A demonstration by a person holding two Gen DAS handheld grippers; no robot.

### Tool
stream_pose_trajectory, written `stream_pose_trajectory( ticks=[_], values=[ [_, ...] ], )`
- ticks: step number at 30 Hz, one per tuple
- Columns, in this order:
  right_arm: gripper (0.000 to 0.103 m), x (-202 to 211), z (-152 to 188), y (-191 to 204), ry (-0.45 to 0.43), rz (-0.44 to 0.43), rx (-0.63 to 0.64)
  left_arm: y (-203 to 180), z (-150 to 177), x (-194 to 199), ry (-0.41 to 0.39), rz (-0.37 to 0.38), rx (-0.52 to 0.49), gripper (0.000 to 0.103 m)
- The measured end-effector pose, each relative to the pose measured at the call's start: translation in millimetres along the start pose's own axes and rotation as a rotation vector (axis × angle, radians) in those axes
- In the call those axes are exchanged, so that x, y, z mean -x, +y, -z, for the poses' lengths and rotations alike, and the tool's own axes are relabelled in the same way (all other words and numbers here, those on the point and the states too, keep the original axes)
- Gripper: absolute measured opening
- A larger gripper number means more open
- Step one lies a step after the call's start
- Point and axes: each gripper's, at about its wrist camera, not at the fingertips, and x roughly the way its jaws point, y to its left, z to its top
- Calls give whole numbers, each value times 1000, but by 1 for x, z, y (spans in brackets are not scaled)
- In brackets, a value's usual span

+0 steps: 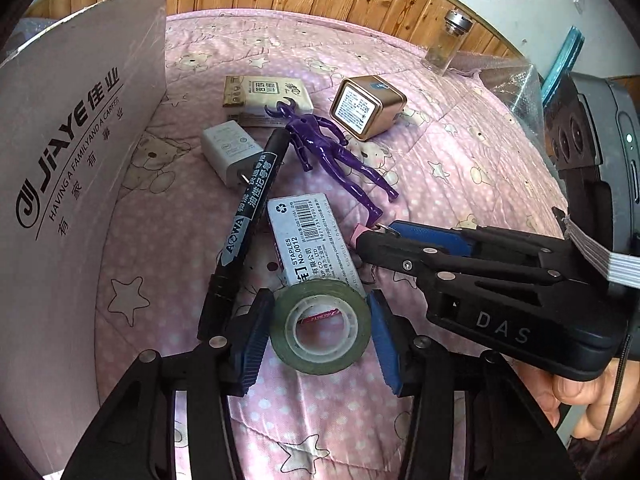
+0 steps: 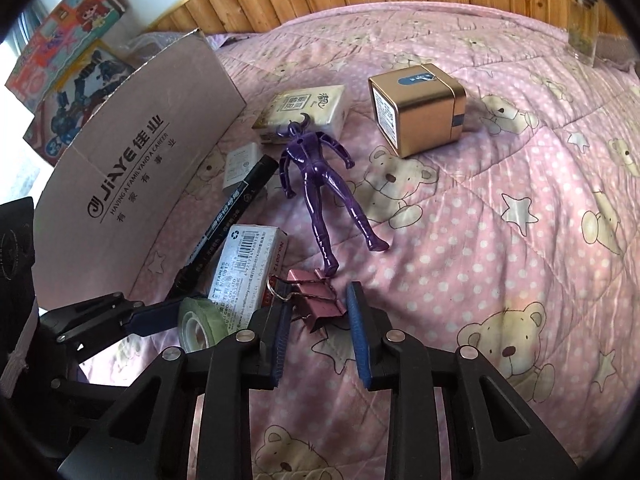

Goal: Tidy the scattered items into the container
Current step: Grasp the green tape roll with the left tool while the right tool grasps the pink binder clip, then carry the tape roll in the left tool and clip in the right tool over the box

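Two tools are working side by side over the bed (image 2: 500,184). Left tool (image 1: 318,334) is standing wide open around the tape roll (image 1: 320,326), pads not yet pressing, presumably lining up a grasp. Right tool (image 2: 316,330) is also gaping, straddling the pink binder clip (image 2: 316,302). Cardboard box (image 1: 80,152), the likely container, is waiting just left. Only the right wrist view is showing the clip whole; the left view is hiding most of it.

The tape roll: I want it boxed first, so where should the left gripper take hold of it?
Grip the tape roll across its outer rim, coming straight on from the near side. It lies flat on the quilt with the left gripper open, one pad either side, so closing should pinch the curved wall.
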Motion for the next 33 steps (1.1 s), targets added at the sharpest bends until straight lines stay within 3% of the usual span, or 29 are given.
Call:
stream_pose_trajectory(
  ticks=[11,19,33],
  values=[
    [23,12,4,2,-22,-6,-40,5,-6,27,9,-67,38,49],
    [23,40,20,6,-61,-3,-71,5,2,51,-18,-36,82,49],
    [23,86,49,44,-123,0,-29,-7,15,99,-81,-53,46,49]
  ],
)
